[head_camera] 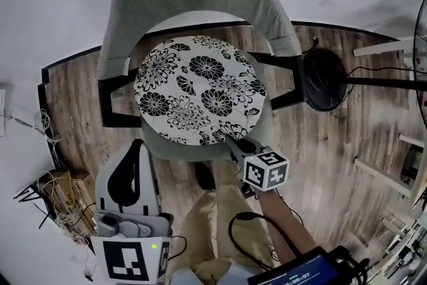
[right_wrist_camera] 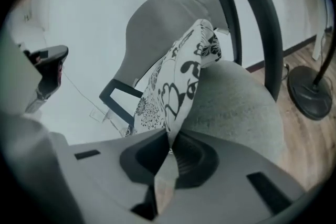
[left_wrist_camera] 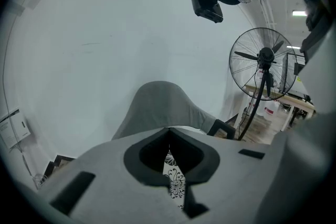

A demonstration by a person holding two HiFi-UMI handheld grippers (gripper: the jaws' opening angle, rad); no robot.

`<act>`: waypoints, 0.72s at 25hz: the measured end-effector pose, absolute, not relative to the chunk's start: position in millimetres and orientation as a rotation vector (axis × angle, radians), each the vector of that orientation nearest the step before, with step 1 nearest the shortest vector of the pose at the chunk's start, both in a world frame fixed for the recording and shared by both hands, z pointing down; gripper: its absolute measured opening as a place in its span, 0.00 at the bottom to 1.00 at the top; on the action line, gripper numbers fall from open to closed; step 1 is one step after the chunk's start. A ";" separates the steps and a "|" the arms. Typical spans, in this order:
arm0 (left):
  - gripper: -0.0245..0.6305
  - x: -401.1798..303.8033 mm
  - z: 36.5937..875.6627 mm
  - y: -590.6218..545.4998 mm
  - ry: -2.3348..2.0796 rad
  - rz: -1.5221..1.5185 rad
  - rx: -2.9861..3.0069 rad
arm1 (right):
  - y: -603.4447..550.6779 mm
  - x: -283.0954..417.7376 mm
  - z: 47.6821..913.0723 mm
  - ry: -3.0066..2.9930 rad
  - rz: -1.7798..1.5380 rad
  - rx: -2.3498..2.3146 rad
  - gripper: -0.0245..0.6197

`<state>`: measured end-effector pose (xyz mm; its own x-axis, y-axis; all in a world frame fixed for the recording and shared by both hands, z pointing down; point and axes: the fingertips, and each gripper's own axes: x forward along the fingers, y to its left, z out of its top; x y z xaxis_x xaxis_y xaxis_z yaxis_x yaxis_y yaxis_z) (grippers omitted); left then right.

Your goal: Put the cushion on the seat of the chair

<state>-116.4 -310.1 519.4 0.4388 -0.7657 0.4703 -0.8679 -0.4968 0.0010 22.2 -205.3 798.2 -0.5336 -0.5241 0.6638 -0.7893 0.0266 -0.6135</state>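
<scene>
- While the right gripper (head_camera: 233,143) has the cushion (head_camera: 200,90) by its near rim, I'd say the main risk is dragging. The cushion only lies loose on the chair seat (right_wrist_camera: 236,107), so any tug back toward the person could pull it off the front edge.
- Second worry: it's a thin pinch right at the hem, so a lift or twist could let the fabric slip out or fold the rim under.
- Its fingers (right_wrist_camera: 195,157) are clamped tight on that rim, with fabric running out from between them. The rest of the cushion spreads beyond the fingertips, across the seat.
- Left gripper (left_wrist_camera: 169,132): jaws pressed together on nothing. A bit of cushion peeks through past the tips, and it looks well apart from them.
</scene>
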 end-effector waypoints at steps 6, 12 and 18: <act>0.05 -114.2 513.8 -305.6 -1.426 0.606 2.461 | -171.6 10.1 802.9 -1.974 1.814 1.226 0.07; 0.05 -103.2 512.5 -307.2 -1.380 0.575 2.491 | -151.5 9.6 815.8 -1.920 1.862 1.256 0.08; 0.05 -107.5 520.0 -318.9 -1.356 0.629 2.480 | -160.5 16.8 821.6 -1.861 1.862 1.337 0.08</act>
<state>-107.5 -318.9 520.0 0.4753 -0.7370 0.4807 -0.8428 -0.5382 0.0081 16.8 -160.5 821.6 -0.5754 -0.4473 0.6847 -0.6845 -0.1948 -0.7025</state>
